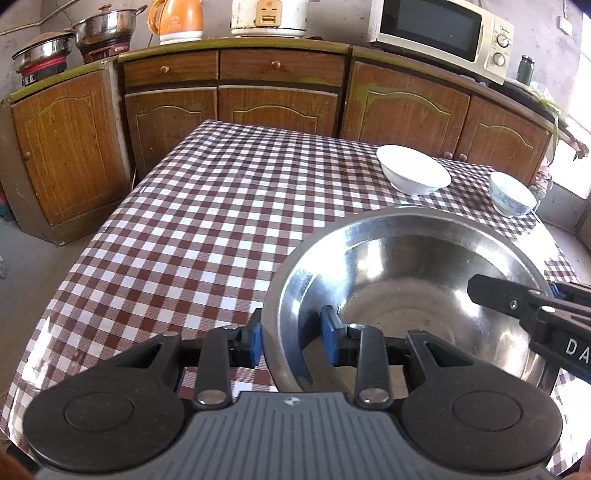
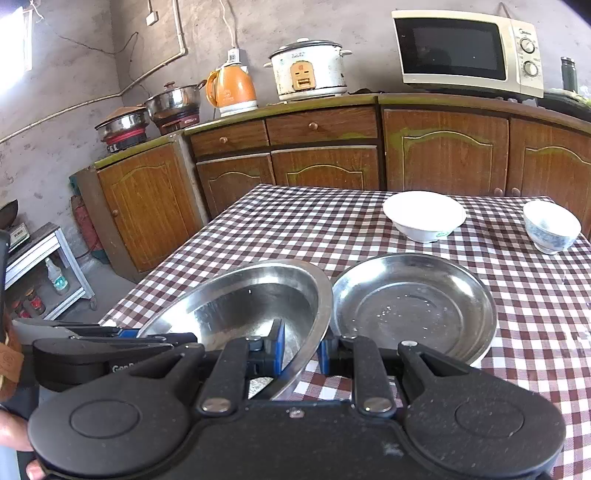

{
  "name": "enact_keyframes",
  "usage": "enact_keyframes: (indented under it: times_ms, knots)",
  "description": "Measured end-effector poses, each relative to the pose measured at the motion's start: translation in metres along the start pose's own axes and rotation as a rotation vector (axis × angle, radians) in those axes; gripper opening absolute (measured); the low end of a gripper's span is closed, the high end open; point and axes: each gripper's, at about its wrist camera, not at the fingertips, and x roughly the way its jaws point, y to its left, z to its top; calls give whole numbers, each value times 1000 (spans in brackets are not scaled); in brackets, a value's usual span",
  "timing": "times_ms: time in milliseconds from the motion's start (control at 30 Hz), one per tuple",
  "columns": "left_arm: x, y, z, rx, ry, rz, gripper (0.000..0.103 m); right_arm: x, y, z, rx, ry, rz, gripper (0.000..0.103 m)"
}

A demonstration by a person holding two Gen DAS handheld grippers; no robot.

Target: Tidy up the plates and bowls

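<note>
A large steel bowl (image 1: 406, 266) (image 2: 240, 306) is held tilted just above the checked table (image 1: 203, 221). My left gripper (image 1: 291, 336) is shut on its near left rim, one blue pad outside the wall and one inside. My right gripper (image 2: 301, 347) is shut on the opposite rim; its black finger (image 1: 495, 297) reaches in over the bowl from the right. A shallow steel plate (image 2: 413, 310) lies just right of the bowl, its left edge under the bowl's rim. Further back stand a white bowl (image 1: 413, 170) (image 2: 424, 214) and a small blue-patterned bowl (image 1: 511, 194) (image 2: 550, 225).
Wooden cabinets (image 1: 280, 103) run behind the table and carry a microwave (image 1: 443, 33), a rice cooker (image 2: 308, 70), an orange kettle (image 2: 231, 90) and steel pots (image 2: 173, 99). A low metal shelf (image 2: 48, 266) with bottles stands on the floor at the left. A person's hand (image 2: 14, 435) shows at the lower left.
</note>
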Motion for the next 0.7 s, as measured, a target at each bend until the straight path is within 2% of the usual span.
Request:
enact_keyframes:
  times_ms: [700]
  knots:
    - [3,-51,-11,77,39,-88,35,-38,-40,-13,58,-24,-88,24]
